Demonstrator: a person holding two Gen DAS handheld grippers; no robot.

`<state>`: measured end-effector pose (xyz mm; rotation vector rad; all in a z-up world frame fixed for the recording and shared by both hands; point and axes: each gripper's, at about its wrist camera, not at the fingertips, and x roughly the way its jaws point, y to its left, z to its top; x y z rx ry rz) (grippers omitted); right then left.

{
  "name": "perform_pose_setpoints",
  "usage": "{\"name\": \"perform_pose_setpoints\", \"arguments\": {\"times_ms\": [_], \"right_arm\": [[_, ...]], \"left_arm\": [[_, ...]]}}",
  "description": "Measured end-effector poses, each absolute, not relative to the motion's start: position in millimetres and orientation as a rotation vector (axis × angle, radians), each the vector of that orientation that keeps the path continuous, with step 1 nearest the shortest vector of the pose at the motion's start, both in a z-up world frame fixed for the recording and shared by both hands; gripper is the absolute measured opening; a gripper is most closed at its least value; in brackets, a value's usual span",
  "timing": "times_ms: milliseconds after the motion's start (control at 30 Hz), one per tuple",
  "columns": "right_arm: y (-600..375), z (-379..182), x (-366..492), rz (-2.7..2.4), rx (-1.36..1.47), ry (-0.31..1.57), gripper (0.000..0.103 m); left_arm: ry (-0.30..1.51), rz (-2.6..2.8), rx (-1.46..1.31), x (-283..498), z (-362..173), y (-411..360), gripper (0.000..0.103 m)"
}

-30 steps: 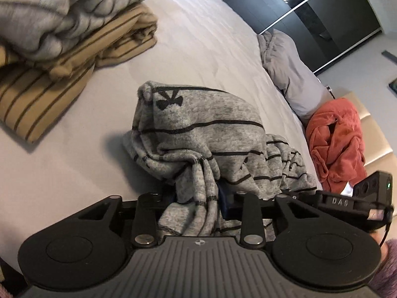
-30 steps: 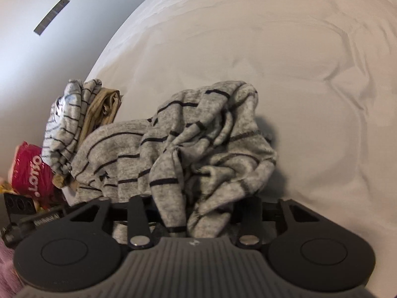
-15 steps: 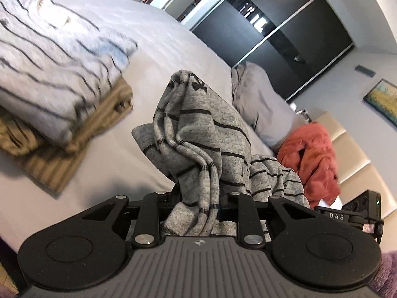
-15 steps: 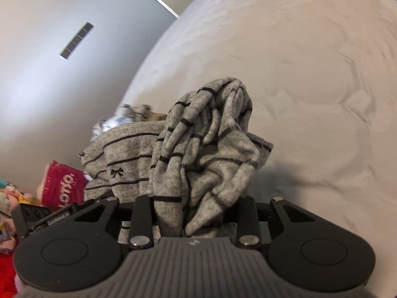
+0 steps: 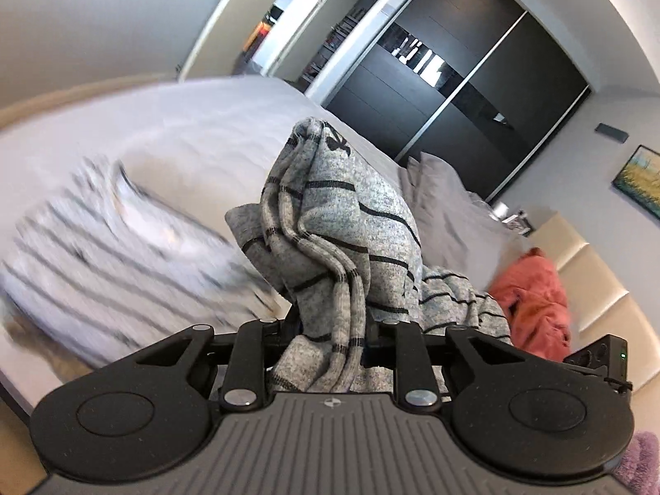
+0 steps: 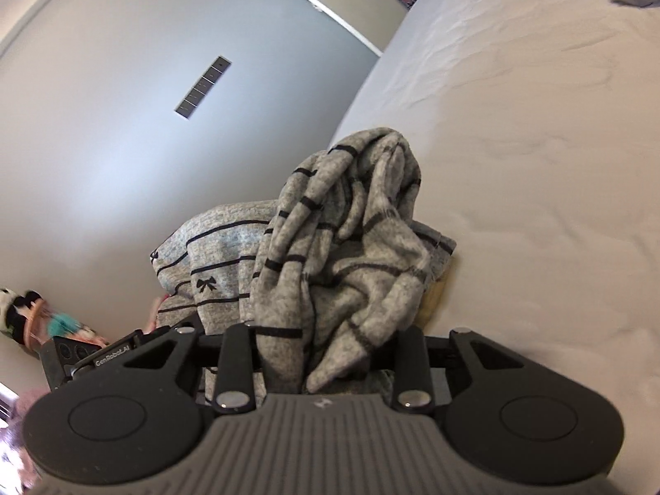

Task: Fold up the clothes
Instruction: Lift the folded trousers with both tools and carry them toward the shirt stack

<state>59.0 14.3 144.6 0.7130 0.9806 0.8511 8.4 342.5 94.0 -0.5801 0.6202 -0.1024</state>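
Fingers (image 5: 373,326) of both grippers clamped on the sweater (image 5: 342,222), lifted off the bed (image 5: 185,123)!

Left gripper (image 5: 330,330) pinches a bunched edge, cloth rising toward 12 o'clock; right gripper (image 6: 330,342) bites another bunch, so the sweater (image 6: 350,239) hangs between them, probably to shake it flat before folding. Folded pile (image 5: 103,247) sits blurred at 9 o'clock in the left view, red cloth (image 5: 532,301) at 3 o'clock. Bare sheet (image 6: 536,165) spreads from 12 to 3 o'clock in the right view — plenty of room to lay it down.
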Motion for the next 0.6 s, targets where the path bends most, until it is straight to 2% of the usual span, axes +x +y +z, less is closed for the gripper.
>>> {"name": "perform_pose_setpoints", "arguments": {"times_ms": [200,600], "right_arm": [[75,141,79,0.884,0.784,1.003,0.035],[159,77,127,0.873,0.873,1.056,0.035]], "left_arm": [[0.592,-0.028,-0.584,24,99,398,0.021],[0.651,0.047,-0.597,85,38,470,0.02]]}}
